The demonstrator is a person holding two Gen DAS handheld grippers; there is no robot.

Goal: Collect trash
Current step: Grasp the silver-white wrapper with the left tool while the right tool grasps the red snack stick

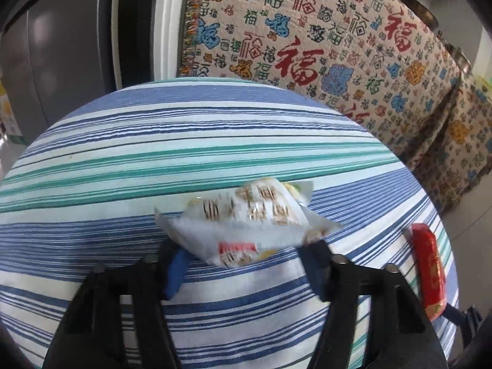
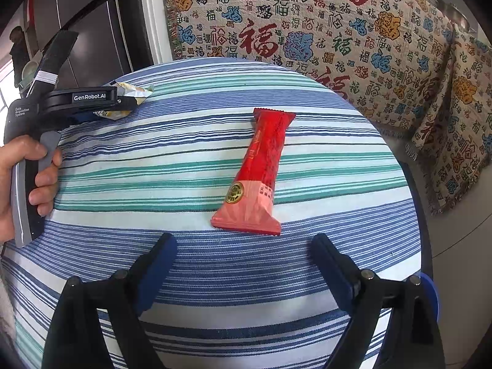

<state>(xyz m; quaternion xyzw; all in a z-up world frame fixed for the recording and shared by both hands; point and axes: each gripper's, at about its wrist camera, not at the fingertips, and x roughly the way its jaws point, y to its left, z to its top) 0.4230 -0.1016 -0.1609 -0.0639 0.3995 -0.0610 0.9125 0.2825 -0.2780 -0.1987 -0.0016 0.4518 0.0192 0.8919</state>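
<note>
A crumpled white snack wrapper (image 1: 246,218) with brown and red print sits between the fingers of my left gripper (image 1: 244,255), and both pads press on its ends. The right wrist view shows the same wrapper (image 2: 135,92) sticking out of my left gripper (image 2: 129,100) at the far left of the table. A red snack wrapper (image 2: 258,172) lies flat on the striped cloth, just ahead of my right gripper (image 2: 243,252). That gripper stands open with nothing between its fingers. In the left wrist view, the red wrapper (image 1: 429,273) shows at the right edge.
A round table under a blue, green and white striped cloth (image 2: 153,184) fills both views. Behind it, a patterned blanket (image 2: 338,30) hangs over furniture. Dark cabinet doors (image 1: 61,46) stand at the back left. A person's hand (image 2: 18,178) grips the left gripper's handle.
</note>
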